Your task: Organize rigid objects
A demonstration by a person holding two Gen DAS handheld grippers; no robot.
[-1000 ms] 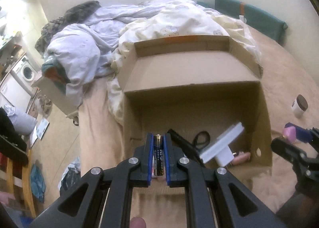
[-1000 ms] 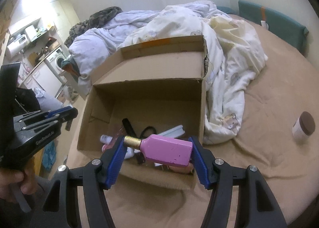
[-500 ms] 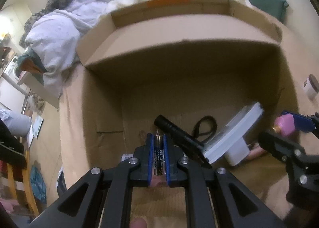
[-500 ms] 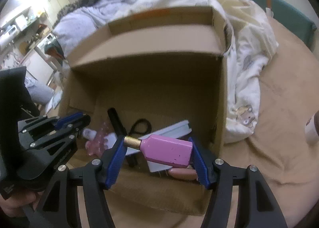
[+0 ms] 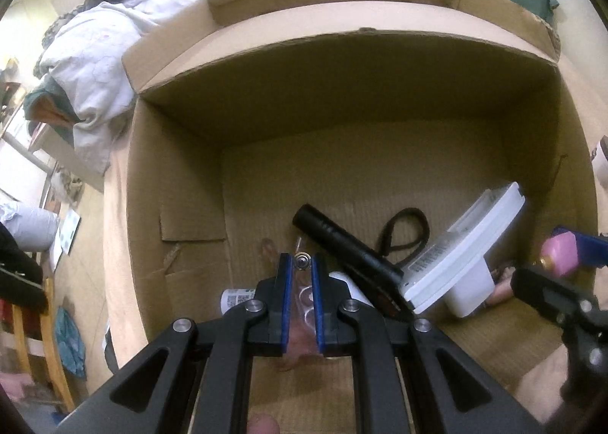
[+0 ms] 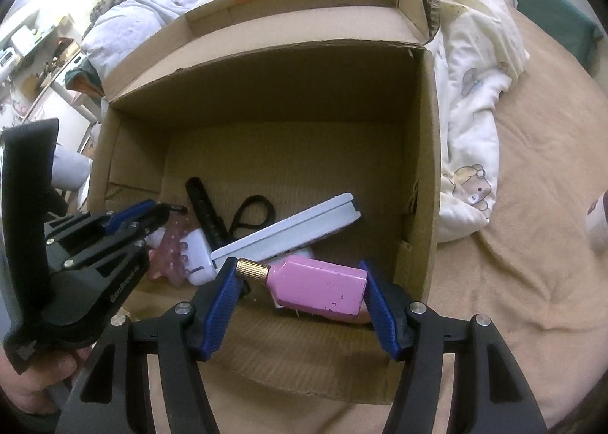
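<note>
Drop-off step judged in hand. Cylindrical metal-capped battery [image 5: 303, 262] is clenched end-on in left tongs [image 5: 302, 274], low inside cardboard box [image 6: 429, 175] at 6 o'clock; release called for next. Glossy pink bottle [image 6: 317, 287], brass-capped, is gripped by right tongs [image 6: 300, 284] over near rim, above white slab device [image 6: 288, 230] and matte black flashlight [image 5: 342, 240].

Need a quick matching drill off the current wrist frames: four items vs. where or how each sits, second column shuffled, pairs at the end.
Things:
1. battery
2. pink bottle
3. black flashlight
4. brown-lidded jar

States:
A. on the bed cover, outside the cardboard box
B. clamped in the right gripper
C. lying on the box floor
D. clamped in the left gripper, tip pointing forward

Pairs: 1-D, 2-B, 3-C, 4-A
</note>
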